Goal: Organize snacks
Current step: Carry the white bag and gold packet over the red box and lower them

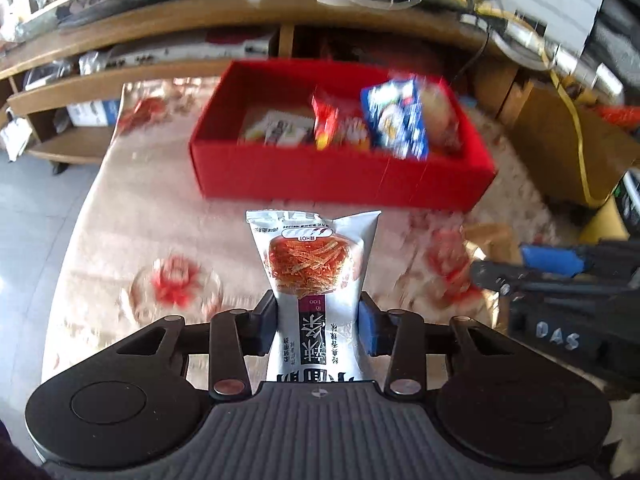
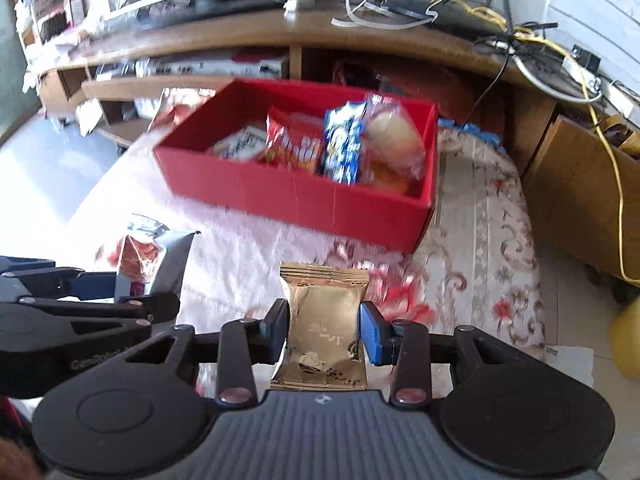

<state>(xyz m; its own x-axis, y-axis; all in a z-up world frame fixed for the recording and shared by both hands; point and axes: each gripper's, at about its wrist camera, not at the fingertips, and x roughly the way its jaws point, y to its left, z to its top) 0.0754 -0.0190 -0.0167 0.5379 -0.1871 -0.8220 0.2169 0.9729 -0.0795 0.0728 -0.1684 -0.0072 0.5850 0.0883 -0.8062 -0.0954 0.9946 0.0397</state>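
A: Two packets are in hand at once. State the grips.

B: Left gripper (image 1: 318, 322): jaws drawn in on a silver spicy-strip packet (image 1: 314, 280), pads pinching its waist, packet upright and clear of the floral tablecloth (image 1: 132, 216). Right gripper (image 2: 325, 330): jaws drawn in on a gold foil packet (image 2: 323, 320), pinched the same way and likewise off the cloth.

A: Destination?

B: Red box (image 2: 288, 196), ahead of both grippers on the cloth, open top. It already contains a white packet at the left end, then a red snack bag (image 2: 296, 144), a blue-and-white bag (image 2: 346, 144) and a clear-wrapped bun (image 2: 396, 136) toward the right end (all standing or leaning; the blur hides finer detail).

A: Step in hand?

B: By my reading, pick-up is complete and carry to the box is the current step; neither packet has reached it.

A: Requirement for the next move?

B: Bring each packet over the near wall, then release. Free space appears to lie at the left end, so one packet at a time seems advisable; the grippers sit side by side and could collide.
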